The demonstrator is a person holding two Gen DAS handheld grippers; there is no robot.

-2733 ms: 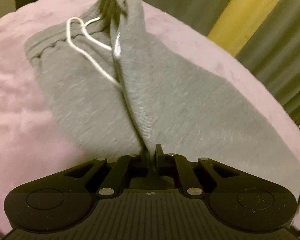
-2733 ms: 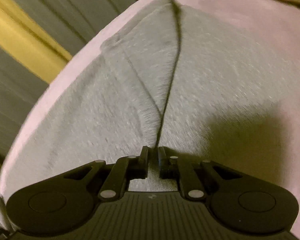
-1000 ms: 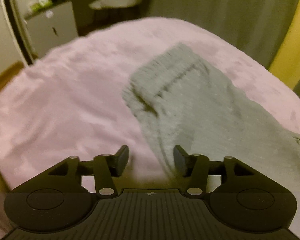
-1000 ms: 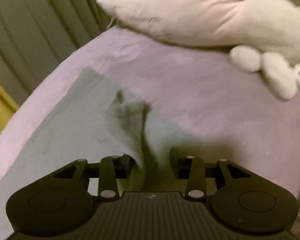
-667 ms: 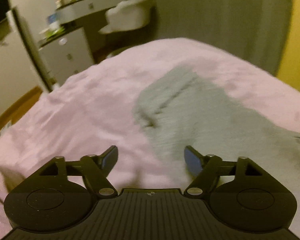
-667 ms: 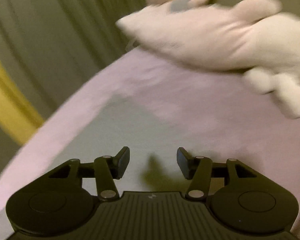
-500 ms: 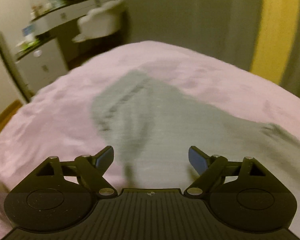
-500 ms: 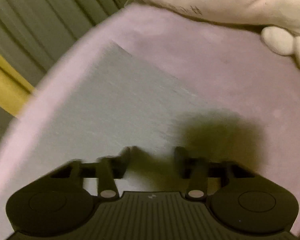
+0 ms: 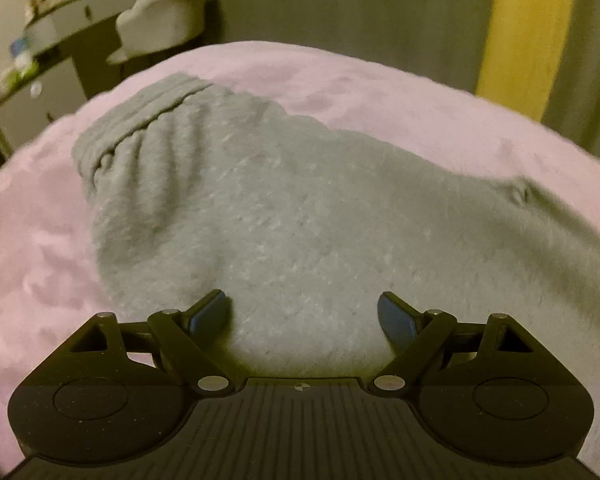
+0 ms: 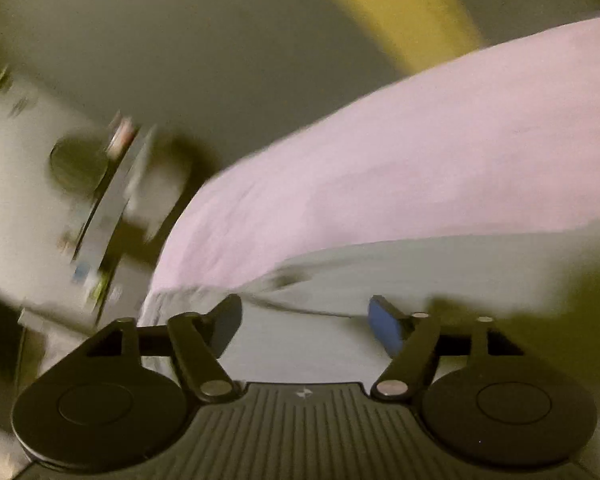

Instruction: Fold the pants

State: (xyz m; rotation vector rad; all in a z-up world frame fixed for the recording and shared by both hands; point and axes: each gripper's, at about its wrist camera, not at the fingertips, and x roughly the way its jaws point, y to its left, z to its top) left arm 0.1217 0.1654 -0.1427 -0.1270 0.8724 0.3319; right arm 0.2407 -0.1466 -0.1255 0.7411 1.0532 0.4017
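Note:
The grey sweatpants [image 9: 300, 208] lie folded lengthwise on the pink blanket [image 9: 40, 240], the ribbed waistband [image 9: 140, 116] at the far left. My left gripper [image 9: 304, 314] is open and empty, just above the near edge of the pants. My right gripper [image 10: 306, 318] is open and empty over the grey pants [image 10: 320, 344]; this view is tilted and motion-blurred. A small pucker [image 9: 518, 194] sits in the fabric at the right.
A white desk with shelves [image 9: 60, 52] and a pale chair [image 9: 160, 28] stand beyond the bed's far left. Grey curtains [image 9: 340, 8] with a yellow stripe [image 9: 528, 32] hang behind. In the right wrist view the bed's edge [image 10: 172, 272] drops to furniture [image 10: 40, 200].
Both grippers let go of the pants and opened. The left swung right over the pants. The right turned sharply left, away from the plush toy, toward the bed's edge.

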